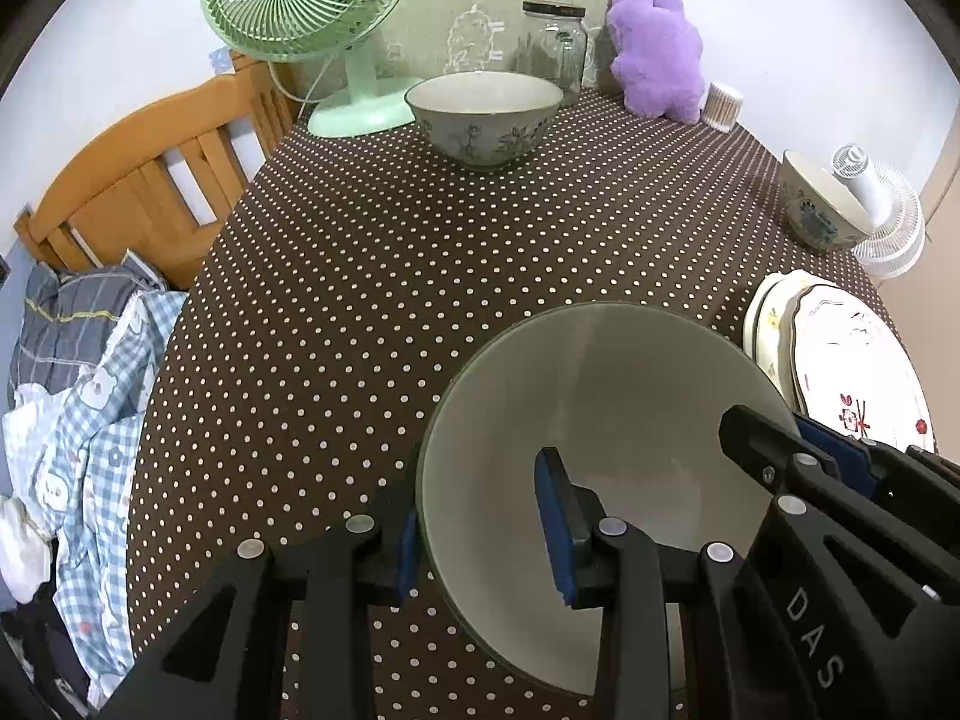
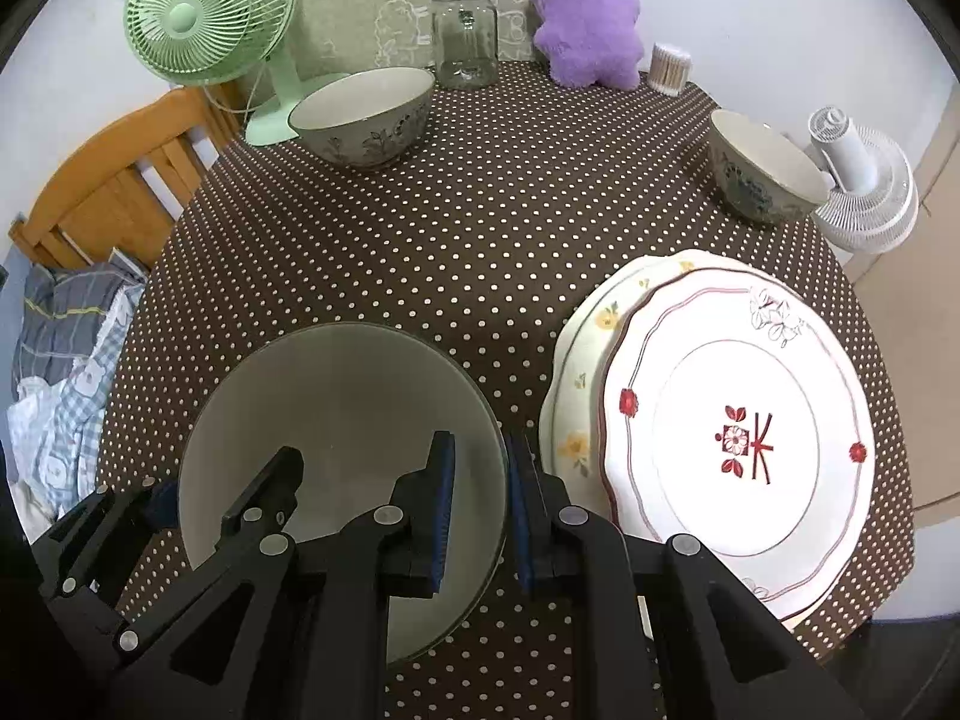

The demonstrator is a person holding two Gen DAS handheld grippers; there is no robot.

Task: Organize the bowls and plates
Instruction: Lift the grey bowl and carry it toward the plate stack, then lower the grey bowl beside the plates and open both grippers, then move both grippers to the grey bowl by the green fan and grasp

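A large grey-green bowl (image 1: pixel 606 420) (image 2: pixel 342 414) sits at the table's near edge. My left gripper (image 1: pixel 480 528) straddles its left rim, one finger outside and one inside, with a gap. My right gripper (image 2: pixel 480 510) straddles its right rim the same way. Neither pair of pads clearly presses the rim. A stack of two plates (image 2: pixel 738 420) (image 1: pixel 840 360) lies right of the bowl. A flowered bowl (image 1: pixel 483 117) (image 2: pixel 363 114) stands at the far left, a smaller flowered bowl (image 1: pixel 822 204) (image 2: pixel 765 171) at the far right.
A green fan (image 2: pixel 198 24), a glass jar (image 2: pixel 465 36), a purple plush toy (image 2: pixel 585 18) and a cotton-swab tub (image 2: pixel 671 69) line the table's back edge. A white fan (image 2: pixel 864 192) is off the right edge. A wooden bed frame (image 1: pixel 144 180) with bedding is on the left.
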